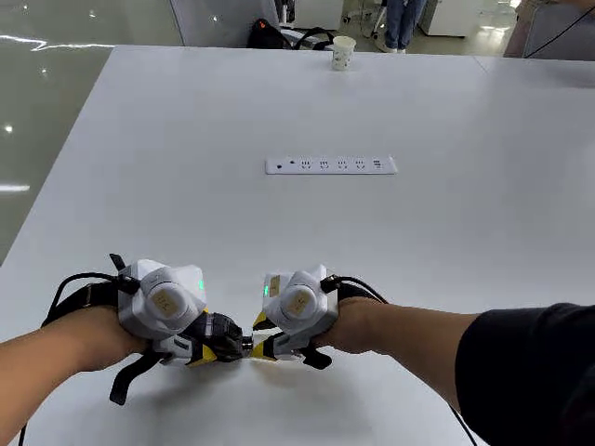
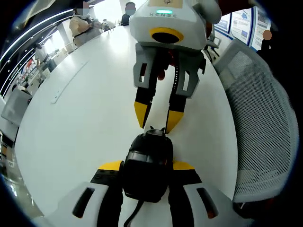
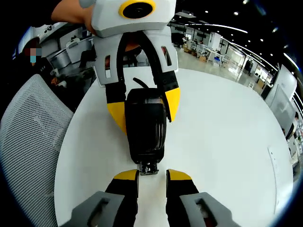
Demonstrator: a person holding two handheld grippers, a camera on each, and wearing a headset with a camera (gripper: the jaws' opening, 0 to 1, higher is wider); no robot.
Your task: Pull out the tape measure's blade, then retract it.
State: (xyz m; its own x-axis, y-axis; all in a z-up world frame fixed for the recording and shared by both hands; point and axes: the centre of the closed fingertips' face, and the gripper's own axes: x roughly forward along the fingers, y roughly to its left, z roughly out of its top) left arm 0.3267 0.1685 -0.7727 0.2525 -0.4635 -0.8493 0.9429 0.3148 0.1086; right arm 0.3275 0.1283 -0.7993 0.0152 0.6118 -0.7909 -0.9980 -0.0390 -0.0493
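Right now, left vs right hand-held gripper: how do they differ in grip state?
The left hand-held gripper is shut on the tape measure; the right hand-held gripper is open and holds nothing.
The left jaws clamp the black case's sides. The right jaws stand apart, flanking the blade hook at the case's mouth.
Shared: both have yellow-tipped jaws and face each other tip to tip, close to the white table.

Open tabletop (image 1: 446, 232) spreads to either side of the power strip (image 1: 330, 165) and beyond it; a paper cup (image 1: 343, 52) stands far behind it. Nearer than the power strip, the left gripper (image 2: 147, 165), tape measure (image 3: 146, 125) and right gripper (image 3: 152, 176) form one tight row.
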